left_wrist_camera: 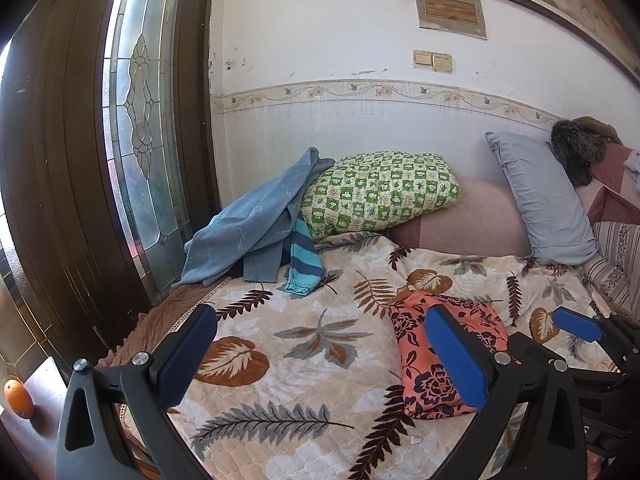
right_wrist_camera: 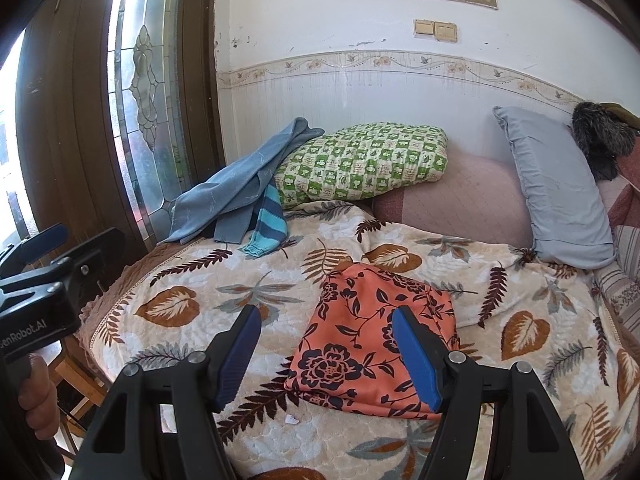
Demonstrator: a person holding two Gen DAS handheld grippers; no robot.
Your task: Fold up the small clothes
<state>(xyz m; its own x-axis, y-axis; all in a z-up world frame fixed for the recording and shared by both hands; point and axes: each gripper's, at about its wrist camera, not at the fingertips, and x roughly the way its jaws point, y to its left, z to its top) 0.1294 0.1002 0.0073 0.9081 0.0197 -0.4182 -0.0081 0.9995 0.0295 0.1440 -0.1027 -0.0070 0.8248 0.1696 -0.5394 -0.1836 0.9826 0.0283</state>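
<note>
A folded orange garment with a dark flower print (left_wrist_camera: 436, 360) (right_wrist_camera: 372, 336) lies flat on the leaf-patterned blanket (left_wrist_camera: 304, 344) (right_wrist_camera: 224, 280). My left gripper (left_wrist_camera: 320, 352) is open and empty, held above the blanket just left of the garment. My right gripper (right_wrist_camera: 326, 348) is open and empty above the garment's near left edge; it also shows at the right of the left wrist view (left_wrist_camera: 578, 324). A blue knit sweater (left_wrist_camera: 256, 216) (right_wrist_camera: 236, 184) and a striped teal sleeve (left_wrist_camera: 304, 260) (right_wrist_camera: 270, 224) lie in a heap at the back left.
A green checked pillow (left_wrist_camera: 380, 192) (right_wrist_camera: 364, 164), a grey-blue pillow (left_wrist_camera: 540, 200) (right_wrist_camera: 556, 192) and a pink cushion (left_wrist_camera: 472, 216) stand against the wall. A wooden door with leaded glass (left_wrist_camera: 140, 120) is at the left. An orange (left_wrist_camera: 18, 398) sits low left.
</note>
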